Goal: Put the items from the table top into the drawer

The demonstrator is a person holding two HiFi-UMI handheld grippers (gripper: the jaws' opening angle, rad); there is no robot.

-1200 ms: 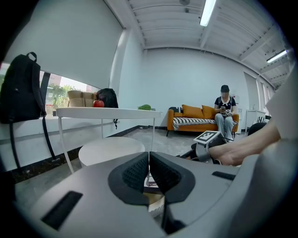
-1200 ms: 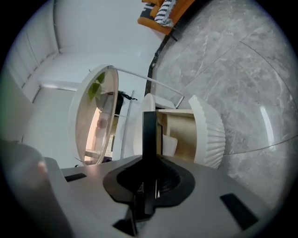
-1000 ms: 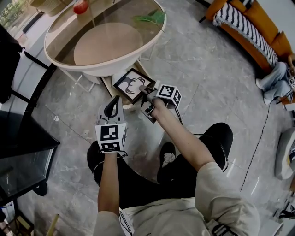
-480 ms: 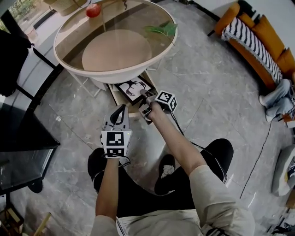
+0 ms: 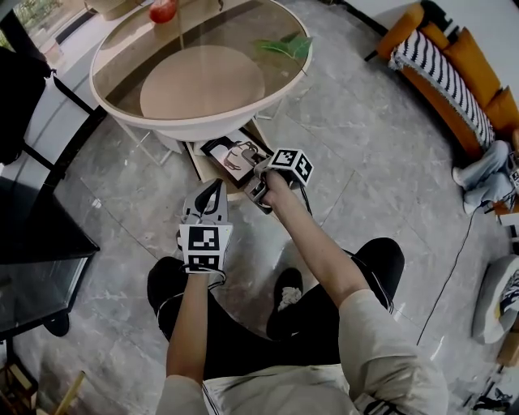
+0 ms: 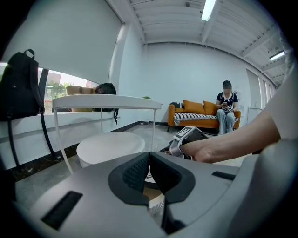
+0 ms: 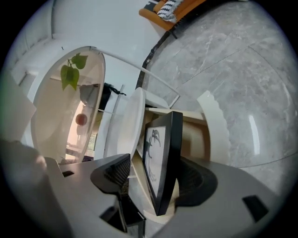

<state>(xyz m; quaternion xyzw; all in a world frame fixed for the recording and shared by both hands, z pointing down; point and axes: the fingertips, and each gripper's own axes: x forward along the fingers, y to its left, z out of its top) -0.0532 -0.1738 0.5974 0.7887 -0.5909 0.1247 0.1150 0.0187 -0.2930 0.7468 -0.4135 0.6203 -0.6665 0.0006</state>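
Black picture frame (image 7: 161, 139) stands on edge, tilted, inside the open drawer (image 5: 195, 159), directly between the jaws of the right gripper (image 5: 255, 171). Those jaws have just been opening and now stand wide: the pad on the glass side is clearly apart from the frame, while the other jaw sits close behind the frame's back, contact there not determinable. The frame's print faces the clear pad. Left gripper (image 5: 212, 186) is held just beside the right one, on its left, short of the drawer's front edge; its jaws are pressed together with nothing between them. Beyond both grippers, the drawer projects from under a round glass-topped table (image 5: 187, 126) with a white rim. On the far part of that table top, well apart from either gripper, lie a red round item (image 5: 162, 10) and some green leaves (image 5: 284, 47). Grey stone floor (image 5: 365, 138) lies under both grippers.
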